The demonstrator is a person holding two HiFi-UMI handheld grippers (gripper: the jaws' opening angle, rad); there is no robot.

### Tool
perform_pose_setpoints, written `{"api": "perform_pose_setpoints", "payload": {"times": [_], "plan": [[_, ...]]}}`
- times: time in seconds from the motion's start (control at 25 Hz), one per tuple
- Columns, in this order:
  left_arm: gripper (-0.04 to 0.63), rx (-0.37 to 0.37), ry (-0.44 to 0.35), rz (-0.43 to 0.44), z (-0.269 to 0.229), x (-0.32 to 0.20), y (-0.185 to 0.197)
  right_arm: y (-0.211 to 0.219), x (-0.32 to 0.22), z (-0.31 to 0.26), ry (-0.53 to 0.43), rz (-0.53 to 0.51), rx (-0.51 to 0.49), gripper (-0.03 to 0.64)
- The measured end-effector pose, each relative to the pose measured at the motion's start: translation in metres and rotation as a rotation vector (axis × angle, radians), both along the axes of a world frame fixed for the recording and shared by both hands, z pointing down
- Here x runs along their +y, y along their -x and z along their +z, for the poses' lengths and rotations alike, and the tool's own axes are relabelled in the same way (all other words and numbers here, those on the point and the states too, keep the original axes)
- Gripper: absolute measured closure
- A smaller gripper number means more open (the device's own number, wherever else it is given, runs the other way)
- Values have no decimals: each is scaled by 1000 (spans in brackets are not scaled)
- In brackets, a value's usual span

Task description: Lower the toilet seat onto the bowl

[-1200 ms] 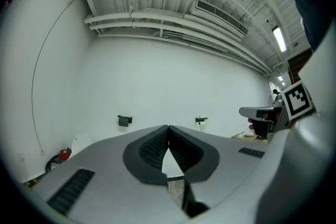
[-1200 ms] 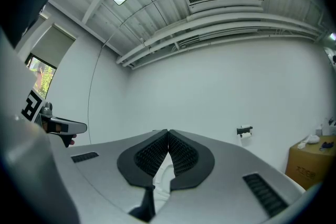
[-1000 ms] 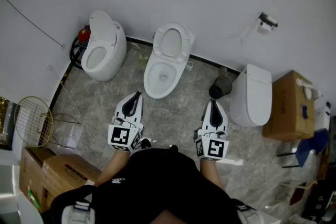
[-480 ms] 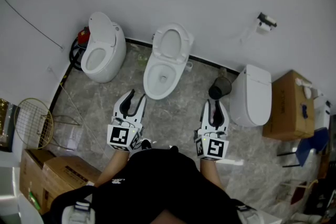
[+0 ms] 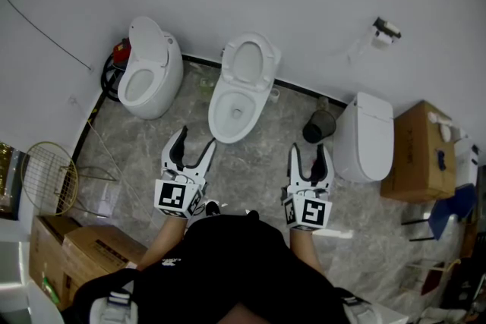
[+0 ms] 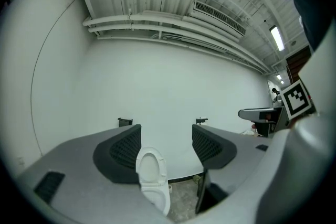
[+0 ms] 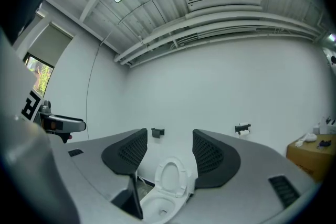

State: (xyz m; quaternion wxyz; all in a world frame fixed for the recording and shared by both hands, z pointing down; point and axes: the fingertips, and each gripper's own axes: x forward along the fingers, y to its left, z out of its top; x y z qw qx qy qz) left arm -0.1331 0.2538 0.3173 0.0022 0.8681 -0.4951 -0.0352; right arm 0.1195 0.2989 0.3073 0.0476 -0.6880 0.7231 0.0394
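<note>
Left gripper (image 5: 195, 140): held level, pointing forward, jaws apart, just been opening, nothing between.
Right gripper (image 5: 309, 151): alongside, pointing forward, jaws apart, just been opening, nothing between.
Forearms (image 5: 157, 249): stretched forward, parallel.

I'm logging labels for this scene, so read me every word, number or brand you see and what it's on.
No text here can be read.
White print on the black sleeve: too small to read.
Left marker cube and right marker cube: square patterns only, no words.

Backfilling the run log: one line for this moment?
left hand-held gripper: jaws just opening, nothing between | right hand-held gripper: jaws just opening, nothing between | middle seat: up, untouched
</note>
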Motion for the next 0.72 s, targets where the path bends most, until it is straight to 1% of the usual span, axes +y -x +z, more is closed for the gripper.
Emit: {"api": "perform_pose_setpoints", "payload": {"times": [0.12,0.32,0.44,0.6,0.72], "plan": [[263,-1,3,-9,0,-1,1,-1,-1,3,11,0,-5,303],[191,-6,-10,-27,0,-3,6,6,-1,2,-10,-65,-73,247],[136,-13,-13,-26,0,-3,8,11,-1,-1,-14,-63,-41,230],[124,-17,-6,-15,2,-4,13,18,-2,0,0,-54,-24,224],[123,-17,7,-8,6,-4,25,27,-2,1,10,-44,-22,224]]}}
